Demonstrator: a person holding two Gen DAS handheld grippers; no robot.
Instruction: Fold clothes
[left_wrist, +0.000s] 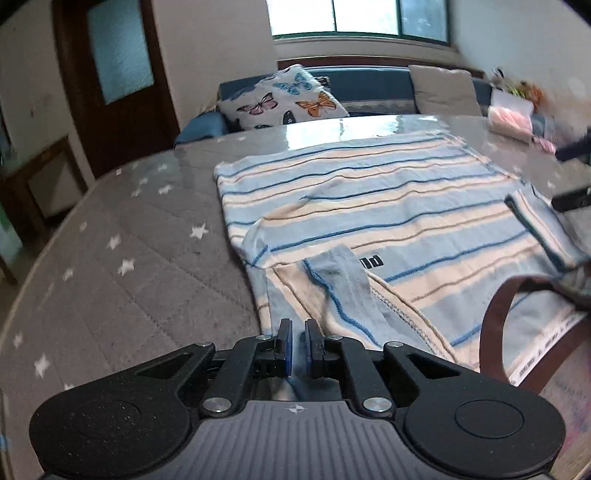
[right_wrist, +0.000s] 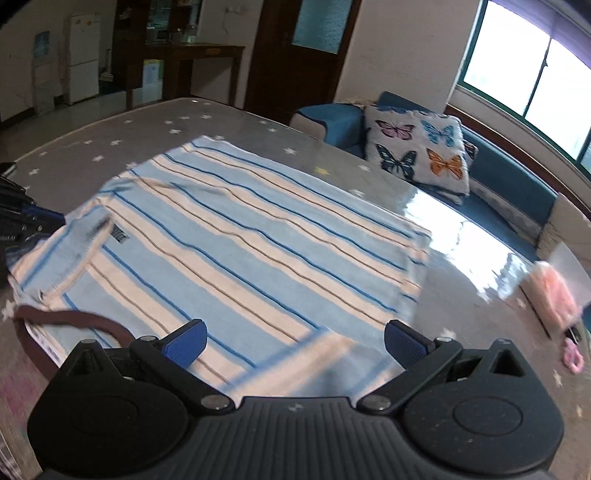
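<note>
Shirts: one striped shirt (left_wrist: 369, 206) lay on the table, the only garment in sight.
Grippers: two; the left gripper (left_wrist: 298, 341) showed in its own view, the right gripper (right_wrist: 295, 341) in its own.
Cushions: one butterfly cushion (right_wrist: 417, 151) and one plain grey cushion (left_wrist: 445, 90), both on the blue sofa (right_wrist: 509, 173) beyond the table.
Other items: one pink bundle (right_wrist: 554, 295) in a clear wrap near the far right edge of the table; one brown strap (left_wrist: 495, 314) arched at the near edge of the shirt.
Shirt, look: broad bands of pale blue and cream, split by thin dark blue and brown lines; a small dark printed mark sat near the collar end.
Shirt, lie: spread mostly flat across the middle of the table (left_wrist: 122, 236), body smooth, the sleeve nearest the left gripper folded in over the body, the other sleeve folded up at the right side.
Table cover: grey with white stars, under a glossy clear sheet that caught the window light.
Left jaws: pressed nearly together, pinching a fold of the shirt's cloth at the near edge, the fabric running up between the blue pads (left_wrist: 286, 345).
Right jaws: spread wide, held just above the near edge of the shirt, nothing between the blue pads (right_wrist: 186, 343).
Blur: the cloth below the right gripper was smeared, so its edge could not be told exactly.
</note>
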